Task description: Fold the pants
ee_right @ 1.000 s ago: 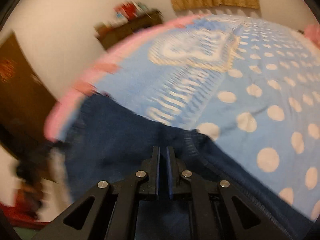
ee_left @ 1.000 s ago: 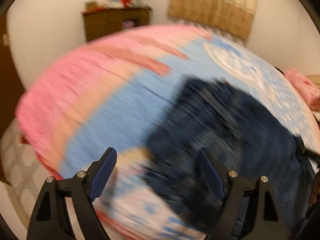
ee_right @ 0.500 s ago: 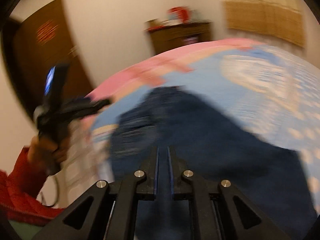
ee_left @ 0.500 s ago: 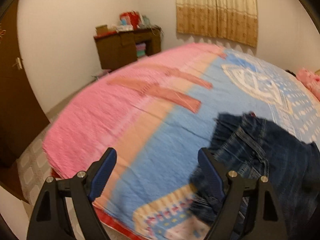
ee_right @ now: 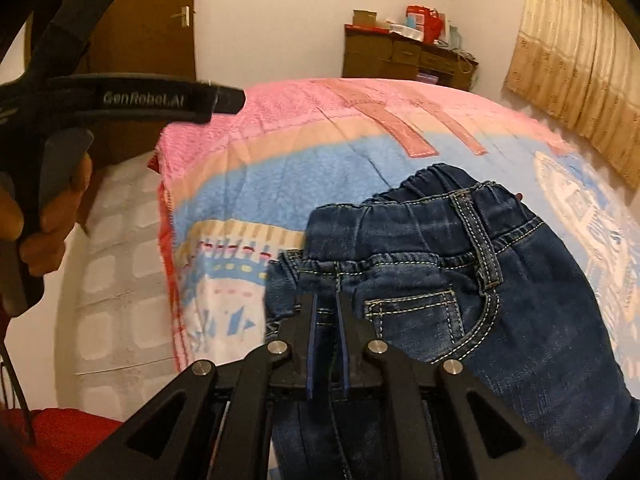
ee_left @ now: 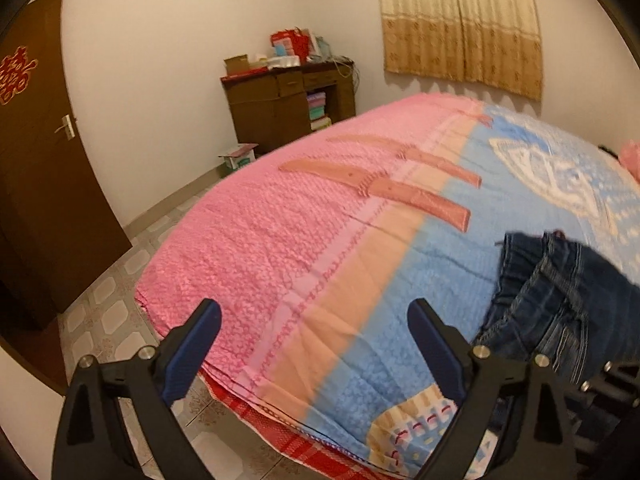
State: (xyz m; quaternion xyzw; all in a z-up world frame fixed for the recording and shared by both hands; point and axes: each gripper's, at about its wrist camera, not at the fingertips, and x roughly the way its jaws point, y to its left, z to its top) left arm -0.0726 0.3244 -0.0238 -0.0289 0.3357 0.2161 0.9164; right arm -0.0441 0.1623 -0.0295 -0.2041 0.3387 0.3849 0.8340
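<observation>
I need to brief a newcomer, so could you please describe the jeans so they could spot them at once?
Find the bed with its pink and blue cover. Near its close corner lie the jeans, the only dark denim thing there, with a gathered waistband and pale stitching.

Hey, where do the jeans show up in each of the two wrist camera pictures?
Left wrist view: the jeans lie at the right edge, on the blue part of the bedspread.
Right wrist view: they fill the lower middle and right, waistband toward the far side.
Shared landmark: the brown cabinet against the far wall.
</observation>
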